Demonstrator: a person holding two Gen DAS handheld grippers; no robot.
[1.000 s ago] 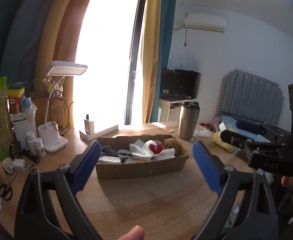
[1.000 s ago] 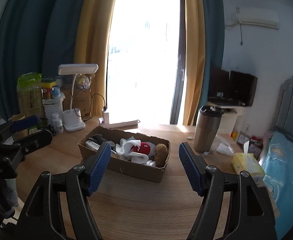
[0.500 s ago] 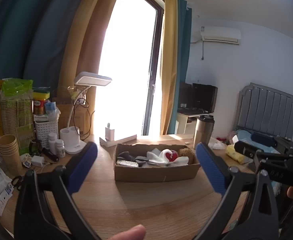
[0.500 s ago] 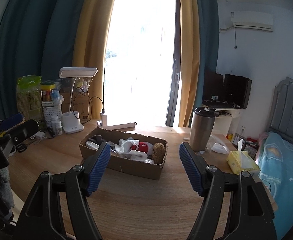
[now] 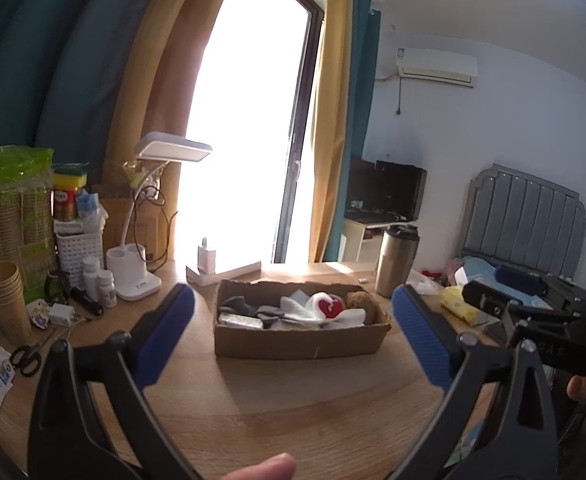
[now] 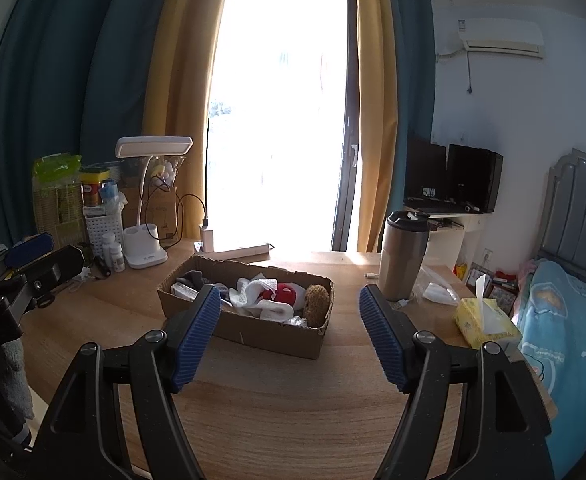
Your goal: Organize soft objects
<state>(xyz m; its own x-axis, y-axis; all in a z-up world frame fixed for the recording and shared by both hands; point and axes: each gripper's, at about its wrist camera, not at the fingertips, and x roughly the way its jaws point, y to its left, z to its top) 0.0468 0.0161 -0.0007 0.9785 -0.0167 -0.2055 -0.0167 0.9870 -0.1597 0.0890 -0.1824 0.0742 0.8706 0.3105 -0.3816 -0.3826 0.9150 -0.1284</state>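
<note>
Both grippers have drawn back from the cardboard box (image 5: 301, 340) since a second ago, so it now looks smaller and sits at the middle of each view, with more of the wooden table (image 5: 317, 412) showing in front of it. Left gripper (image 5: 293, 336) is spread wide and holds nothing, its blue pads (image 5: 165, 336) framing the box from either side in the lower half of the left wrist view. Right gripper (image 6: 289, 336) is likewise wide open and empty, its blue pads (image 6: 197, 336) standing at the lower centre of the right wrist view, with the near left corner of the box behind the left pad. Inside the box lie the soft things: gray socks (image 5: 249, 308) at the left end, a white cloth (image 5: 297, 308) and a red and white piece (image 5: 331, 306) in the middle, and a brown sponge (image 5: 361, 304) at the right end. To the right of the box stands a steel tumbler (image 6: 403, 256), and further right a yellow tissue pack (image 6: 485, 322). At the left of the frame a white desk lamp (image 6: 149, 208) stands among bottles and a basket, with scissors (image 5: 25, 360) and paper cups (image 5: 5, 300) near the left edge of the left wrist view
</note>
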